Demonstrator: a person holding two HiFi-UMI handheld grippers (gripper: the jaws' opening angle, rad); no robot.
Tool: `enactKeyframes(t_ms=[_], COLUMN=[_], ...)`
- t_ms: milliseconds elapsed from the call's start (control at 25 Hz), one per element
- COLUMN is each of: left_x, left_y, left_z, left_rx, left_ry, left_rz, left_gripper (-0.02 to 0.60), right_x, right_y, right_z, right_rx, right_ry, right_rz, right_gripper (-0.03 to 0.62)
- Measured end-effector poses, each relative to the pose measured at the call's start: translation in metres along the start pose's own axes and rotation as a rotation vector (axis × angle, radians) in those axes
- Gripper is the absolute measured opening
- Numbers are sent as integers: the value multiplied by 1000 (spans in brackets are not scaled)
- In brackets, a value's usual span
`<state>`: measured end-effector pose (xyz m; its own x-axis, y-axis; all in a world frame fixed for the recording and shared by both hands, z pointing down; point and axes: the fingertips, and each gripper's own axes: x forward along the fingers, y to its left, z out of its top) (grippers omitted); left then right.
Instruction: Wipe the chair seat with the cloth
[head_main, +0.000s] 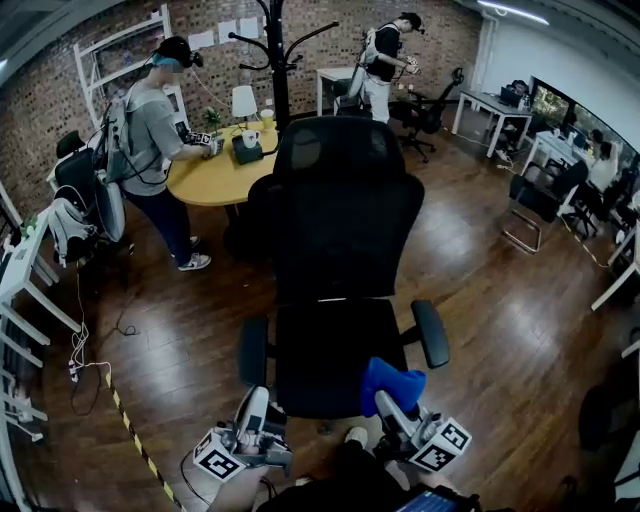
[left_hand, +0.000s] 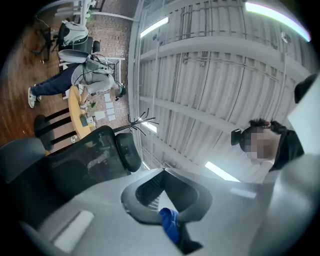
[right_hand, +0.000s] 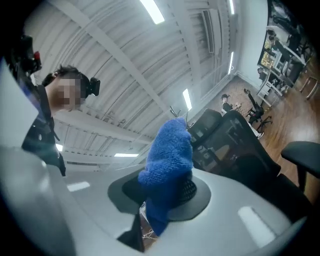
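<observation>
Right gripper (head_main: 392, 405): its jaws are clamping the cloth (right_hand: 167, 165), and the bunched fabric is covering most of both jaws.
Cloth: blue and fluffy, it is standing up in a lump above the right jaws. In the head view it is sitting over the front right corner of the seat (head_main: 330, 350). Whether it is touching the seat cannot be told.
Left gripper (left_hand: 162, 174): its jaws are meeting at the tips in a closed point. A small blue scrap is showing low at their root, and what it is cannot be told.
Gripper positions: both are hanging at the chair's front edge, the left one off the seat's front left corner and the right one at the front right. Both gripper views are looking upward at ceiling panels and strip lights.
Seat: black, it is lying between two armrests (head_main: 432, 333), with the tall mesh back (head_main: 335, 210) rising behind it.
Table (head_main: 215, 170): round and yellow, it is standing beyond the chair on the left and is carrying small items.
Bystanders: one person (head_main: 155, 130) is leaning over the table, and another (head_main: 383, 60) is standing farther back by the desks.
Coat stand (head_main: 275, 50): it is rising behind the chair back.
Floor (head_main: 480, 300): dark wood boards are running under everything.
</observation>
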<state>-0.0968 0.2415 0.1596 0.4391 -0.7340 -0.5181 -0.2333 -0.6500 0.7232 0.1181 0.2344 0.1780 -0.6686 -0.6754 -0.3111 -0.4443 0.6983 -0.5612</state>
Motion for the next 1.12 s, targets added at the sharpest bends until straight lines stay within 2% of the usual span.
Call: enactKeyframes(t_ms=[280,480,600,1120], left_x=[-57,-64,-61,-49], left_y=[-33,-69,-85,-106], left_z=[-5,0,3,-39], left_rx=[-45,-22,-14,-13], left_ry=[21,5,-6,9], left_rz=[-36,-93,-101,-105], left_gripper=[-5,-5,-5,-5], right_x=[-42,-37,-34,-60], right_y=[59,88,106,111], right_z=[-40,-29,-16,1], right_rx=[37,42,36,10], right_ry=[-27,-56,-61,-38], right_rz=[-33,26,65,108], right_gripper=[81,81,81,80])
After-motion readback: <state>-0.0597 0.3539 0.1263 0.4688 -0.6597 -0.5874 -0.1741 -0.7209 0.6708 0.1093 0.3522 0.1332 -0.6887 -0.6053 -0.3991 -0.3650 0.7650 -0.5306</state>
